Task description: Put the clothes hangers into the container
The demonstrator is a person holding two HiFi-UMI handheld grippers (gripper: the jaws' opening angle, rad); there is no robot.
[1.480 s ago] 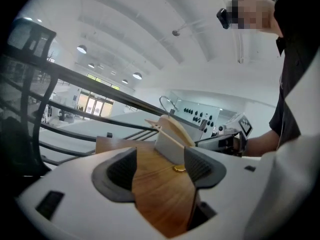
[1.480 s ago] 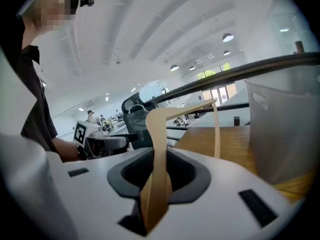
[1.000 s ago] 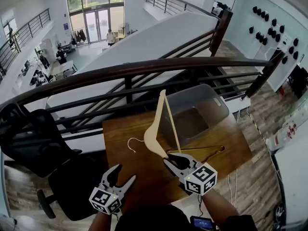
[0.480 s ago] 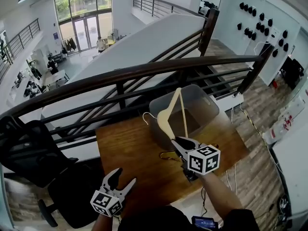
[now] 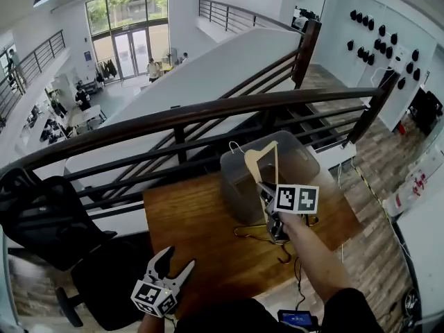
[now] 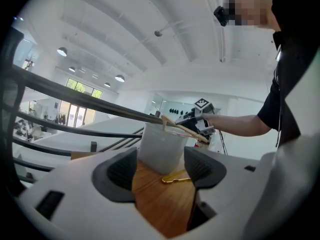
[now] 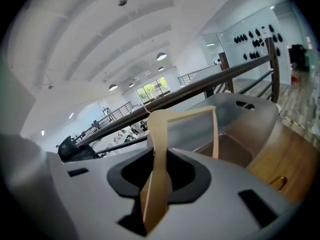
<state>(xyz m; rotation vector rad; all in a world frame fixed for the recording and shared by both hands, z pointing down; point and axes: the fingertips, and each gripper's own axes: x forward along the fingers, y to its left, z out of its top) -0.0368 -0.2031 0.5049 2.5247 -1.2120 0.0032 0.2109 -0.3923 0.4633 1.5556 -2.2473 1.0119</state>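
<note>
My right gripper (image 5: 266,188) is shut on a pale wooden hanger (image 5: 261,159) and holds it upright over the near rim of the translucent grey container (image 5: 307,159). In the right gripper view the hanger (image 7: 160,149) stands pinched between the pads, with the container (image 7: 240,119) just beyond it. A gold metal hanger (image 5: 259,233) lies on the wooden table (image 5: 194,220) in front of the container. My left gripper (image 5: 173,263) hangs open and empty at the table's near left edge. Its view shows the container (image 6: 160,149) and the gold hanger (image 6: 175,177) ahead.
A dark wood and metal railing (image 5: 180,120) runs behind the table, with an open drop beyond it. A black office chair (image 5: 48,220) stands to the left. Cables trail off the table's near right side.
My right gripper has carried the wooden hanger forward and to the right, from above the table's middle to over the container. The left gripper has barely moved.
</note>
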